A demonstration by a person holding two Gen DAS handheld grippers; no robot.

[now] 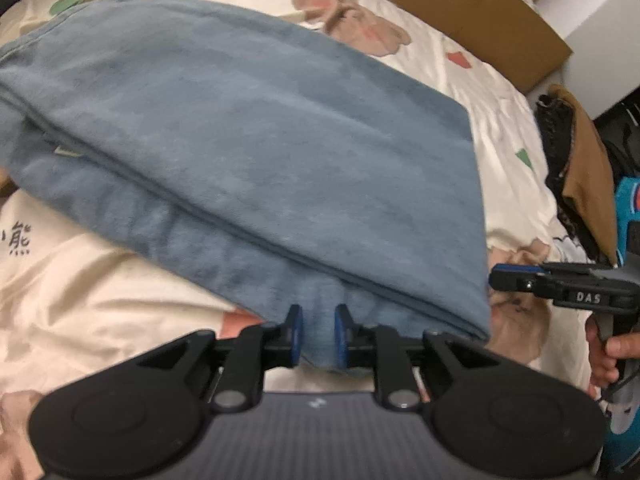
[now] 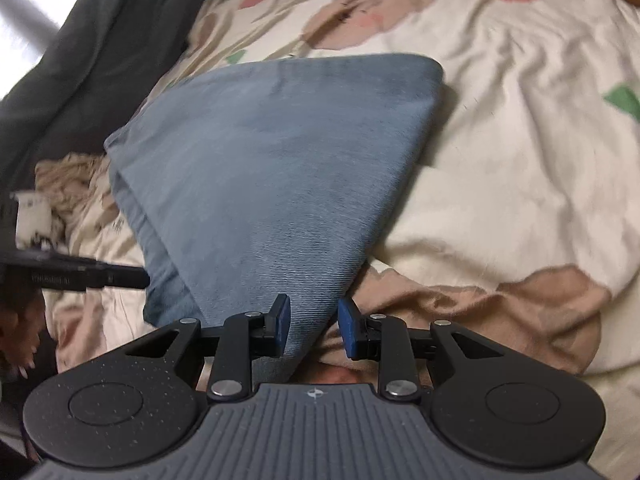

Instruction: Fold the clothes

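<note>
A folded blue-grey garment [image 1: 260, 140] lies flat in several layers on the flowered bed sheet [image 1: 80, 300]. My left gripper [image 1: 319, 336] is at its near edge, jaws slightly apart, with a soft lobe of the cloth lying loosely between the blue pads. In the right wrist view the same garment [image 2: 272, 168] tapers to a near corner. My right gripper [image 2: 314, 328] is open around that corner; the cloth touches the left pad, and a gap shows at the right pad. Each gripper also appears side-on in the other view: right gripper [image 1: 496, 280], left gripper [image 2: 140, 276].
A cardboard box [image 1: 480, 12] stands beyond the bed at the upper right. A heap of brown and black clothes [image 1: 580, 168] lies at the right edge. A dark blanket [image 2: 100, 60] covers the bed's far left. A hand [image 1: 608, 356] holds the right gripper's handle.
</note>
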